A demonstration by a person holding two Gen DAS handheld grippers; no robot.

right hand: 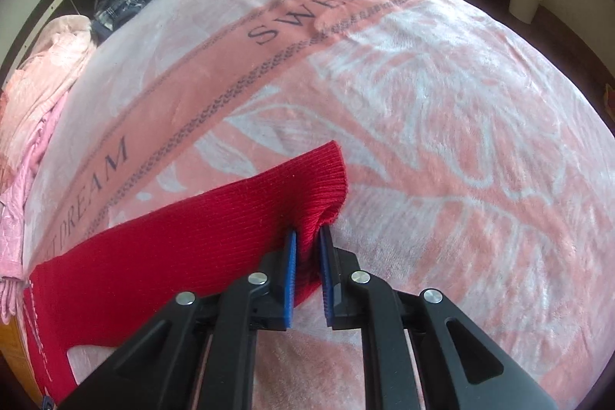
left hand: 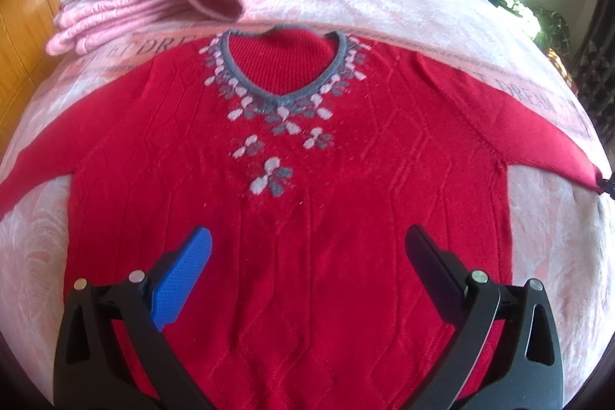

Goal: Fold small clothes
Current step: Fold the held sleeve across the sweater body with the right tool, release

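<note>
Currently your right gripper [right hand: 307, 256] pinches the red sweater [left hand: 307, 218] cuff, sleeve apparently running leftward toward the body; left gripper [left hand: 307, 256] hovers spread above the chest.

A pink blanket [right hand: 442, 110] (lettered "SWEET DREAM") covers the bed.

Red sweater [left hand: 307, 218], centre frame: grey V-neck trim, white-and-grey flower motifs below, raised diamond knit. Blanket [right hand: 442, 110]: pink with white leaf pattern, dark "SWEET DREAM" band. Folded clothes [left hand: 127, 2], upper left: pink, grey-striped. Gripper pads [left hand: 180, 279]: blue on black.
</note>
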